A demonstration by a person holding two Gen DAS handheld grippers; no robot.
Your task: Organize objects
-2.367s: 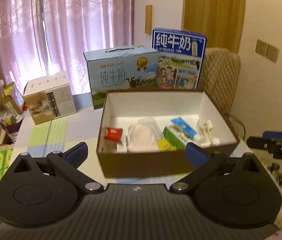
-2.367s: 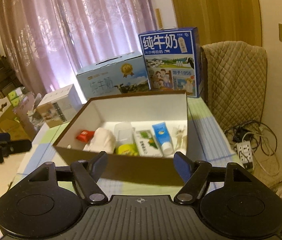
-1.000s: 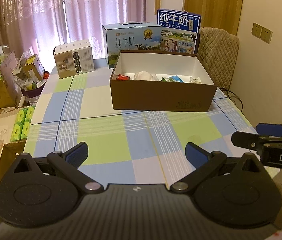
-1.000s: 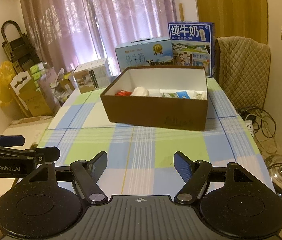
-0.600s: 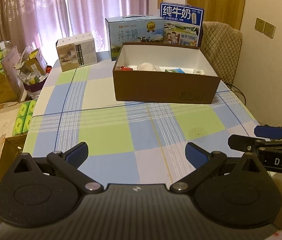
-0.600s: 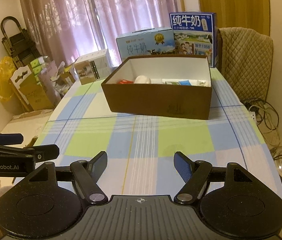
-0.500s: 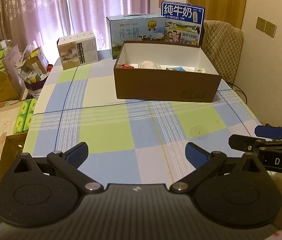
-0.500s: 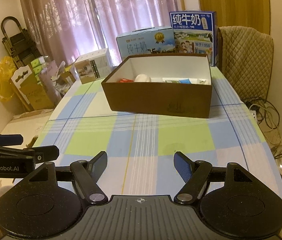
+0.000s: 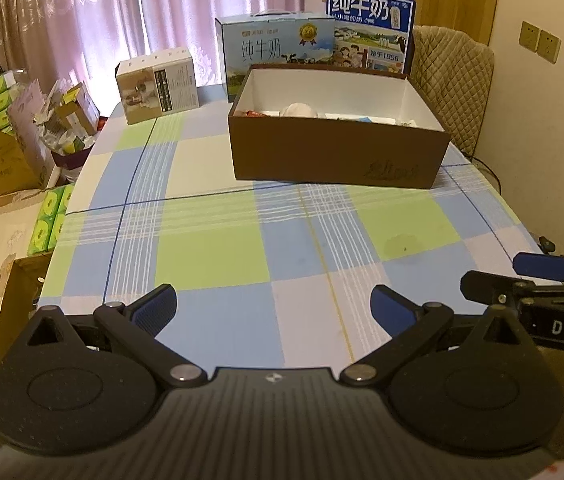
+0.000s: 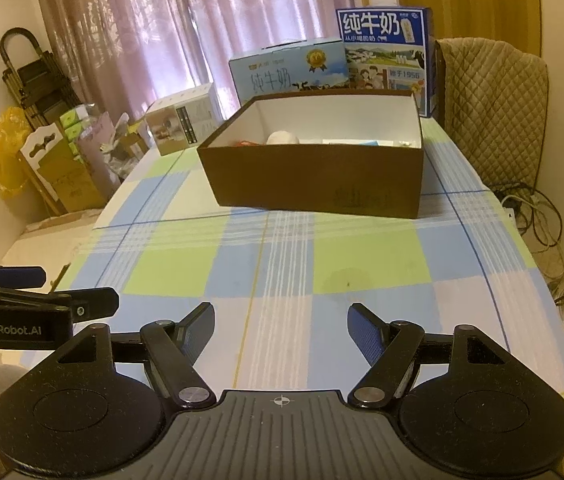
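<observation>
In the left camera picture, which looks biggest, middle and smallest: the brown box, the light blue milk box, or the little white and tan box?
Largest to smallest, as they look in the left wrist view:
1. Open brown cardboard box, nearest the camera, which helps it look large.
2. Light blue milk carton case, partly hidden behind it.
3. Small white and tan box.

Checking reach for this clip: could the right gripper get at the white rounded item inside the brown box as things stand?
Probably yes. The right gripper is open and empty, the checked tablecloth between it and the brown box is bare, and the box has no lid. The white rounded item sits behind the near wall, so entry from above looks needed.
</observation>
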